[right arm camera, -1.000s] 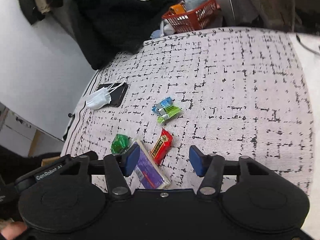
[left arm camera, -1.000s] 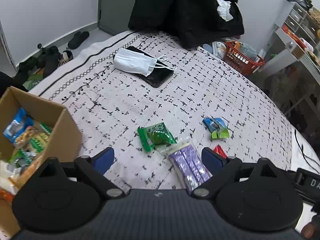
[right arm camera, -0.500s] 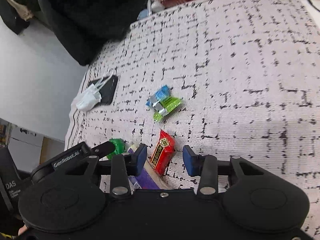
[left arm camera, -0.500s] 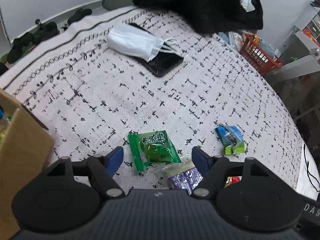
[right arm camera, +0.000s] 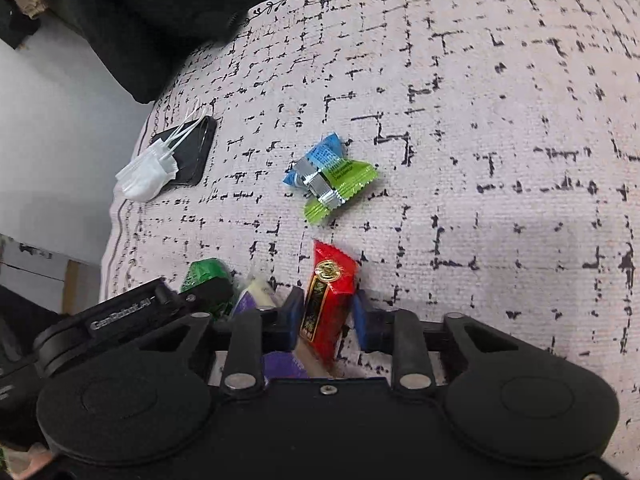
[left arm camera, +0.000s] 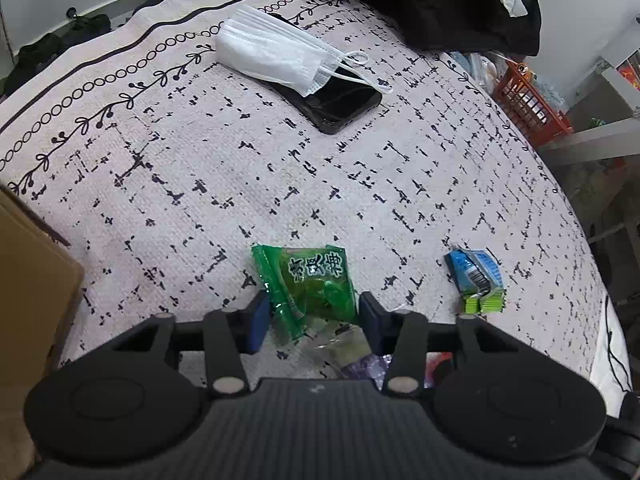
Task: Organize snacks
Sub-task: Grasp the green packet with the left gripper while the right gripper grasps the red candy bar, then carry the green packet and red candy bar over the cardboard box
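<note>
A green snack packet [left arm camera: 308, 288] lies flat on the patterned cloth, between the blue pads of my left gripper [left arm camera: 314, 318]. The jaws are closing and stand at the packet's two edges without squeezing it. In the right wrist view a red snack packet [right arm camera: 328, 300] lies between the pads of my right gripper [right arm camera: 326, 314]. Those jaws are closing too, close against its sides. A purple packet [right arm camera: 256, 300] lies between the green and red ones, partly hidden. Farther off sit a blue and a lime packet [right arm camera: 328, 178], touching each other.
A cardboard box [left arm camera: 28, 280] stands at the left edge of the cloth. A black phone [left arm camera: 340, 100] with a white face mask [left arm camera: 272, 52] on it lies farther back. Black clothes [left arm camera: 420, 0] are heaped at the far edge, and a red basket [left arm camera: 528, 100] stands beyond the table.
Both grippers have come down and forward onto the cloth. The left jaws have narrowed around the green packet and the right jaws around the red one. The box has slid mostly out of view.
</note>
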